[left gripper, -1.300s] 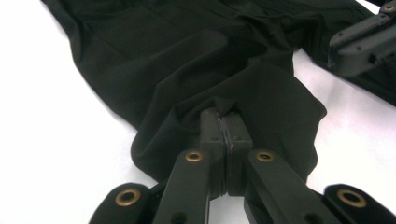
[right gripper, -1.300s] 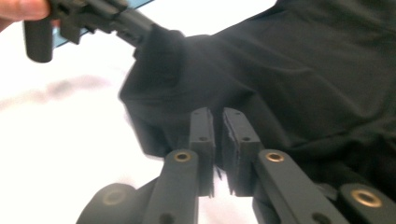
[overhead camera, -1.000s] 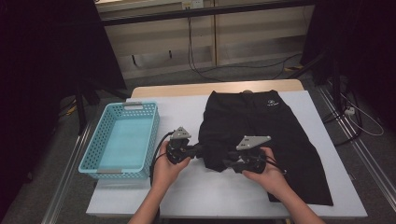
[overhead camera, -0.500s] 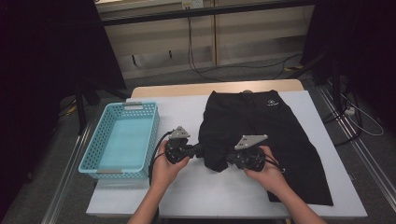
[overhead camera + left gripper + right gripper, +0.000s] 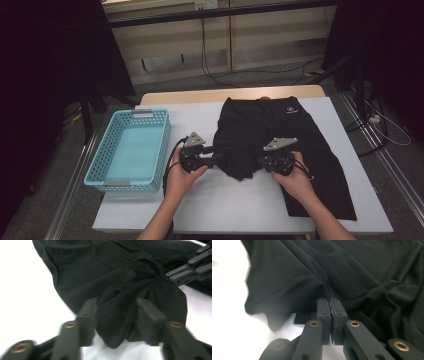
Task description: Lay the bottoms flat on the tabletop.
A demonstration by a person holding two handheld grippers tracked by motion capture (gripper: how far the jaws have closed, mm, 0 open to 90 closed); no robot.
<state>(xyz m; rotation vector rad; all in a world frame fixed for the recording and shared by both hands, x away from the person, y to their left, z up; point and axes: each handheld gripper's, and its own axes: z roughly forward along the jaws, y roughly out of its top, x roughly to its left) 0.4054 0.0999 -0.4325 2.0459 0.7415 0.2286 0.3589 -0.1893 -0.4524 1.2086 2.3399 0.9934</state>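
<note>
The black shorts lay at the frame's centre-right, near leg bunched and nothing folded yet; the basket at left was empty. The right gripper pinched the cloth (closest view), while the left gripper had just been opening, fabric loose between its jaws.

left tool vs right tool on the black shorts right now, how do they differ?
Left tool: jaws apart, having just been opening, a fold of the black fabric shorts loose between them. Right tool: jaws pressed together, pinching the cloth. The left comes from the blue plastic basket side, the right from the opposite side. Both are hand-held.
</note>
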